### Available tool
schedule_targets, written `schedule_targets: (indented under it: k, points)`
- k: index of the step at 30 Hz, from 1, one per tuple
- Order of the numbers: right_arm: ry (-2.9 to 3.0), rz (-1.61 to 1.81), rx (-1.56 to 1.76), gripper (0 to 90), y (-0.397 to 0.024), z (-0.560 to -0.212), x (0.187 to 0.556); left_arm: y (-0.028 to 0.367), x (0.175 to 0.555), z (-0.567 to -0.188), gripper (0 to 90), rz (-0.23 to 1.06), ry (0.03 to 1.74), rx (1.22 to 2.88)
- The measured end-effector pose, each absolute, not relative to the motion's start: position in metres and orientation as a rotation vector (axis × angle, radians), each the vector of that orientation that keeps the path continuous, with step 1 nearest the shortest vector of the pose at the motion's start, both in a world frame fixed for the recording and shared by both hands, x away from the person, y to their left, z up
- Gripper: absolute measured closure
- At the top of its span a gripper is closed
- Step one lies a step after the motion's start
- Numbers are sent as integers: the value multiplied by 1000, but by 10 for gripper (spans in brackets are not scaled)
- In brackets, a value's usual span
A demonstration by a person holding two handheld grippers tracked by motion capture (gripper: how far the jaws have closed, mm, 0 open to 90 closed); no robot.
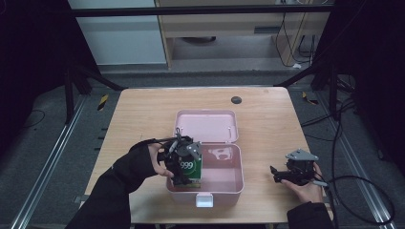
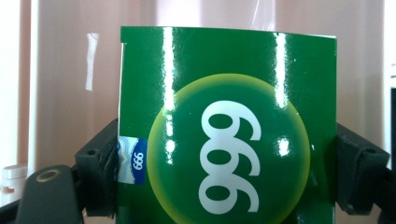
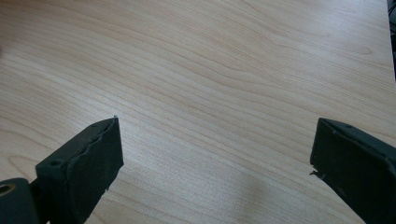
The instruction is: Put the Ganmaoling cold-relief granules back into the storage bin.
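A: Where's the green box sitting?

B: Clamped in the left gripper, inside the near left corner of the open pink case. In the left gripper view the box stands between the two black fingers, which press on its two sides; the white 999 on its face reads upside down there.

A: And the case?

B: In the middle of the wooden bench, lid thrown back on the far side, white latch on the near wall. There's a small printed figure on its floor, right of the box.

A: The right gripper?

B: Resting in the person's hand on the bench, well to the right of the case. In the right gripper view its fingers stand wide apart, with bare wood between them.
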State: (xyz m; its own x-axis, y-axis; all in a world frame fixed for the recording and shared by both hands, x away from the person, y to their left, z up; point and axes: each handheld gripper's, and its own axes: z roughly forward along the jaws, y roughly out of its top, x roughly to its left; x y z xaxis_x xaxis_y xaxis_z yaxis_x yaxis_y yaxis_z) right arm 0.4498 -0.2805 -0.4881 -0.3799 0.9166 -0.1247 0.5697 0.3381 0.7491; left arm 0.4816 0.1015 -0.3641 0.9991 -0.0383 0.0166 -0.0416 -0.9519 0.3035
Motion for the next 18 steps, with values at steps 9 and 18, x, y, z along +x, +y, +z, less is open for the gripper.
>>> schedule_targets:
  k: [9,18]
  points:
    - [2069,839,1294,26,-280,-488,450,105,482,-374,148,-9,-35,2829]
    - [2079,833,1290,13,-280,-489,450,107,481,-378,138,17,-20,2842]
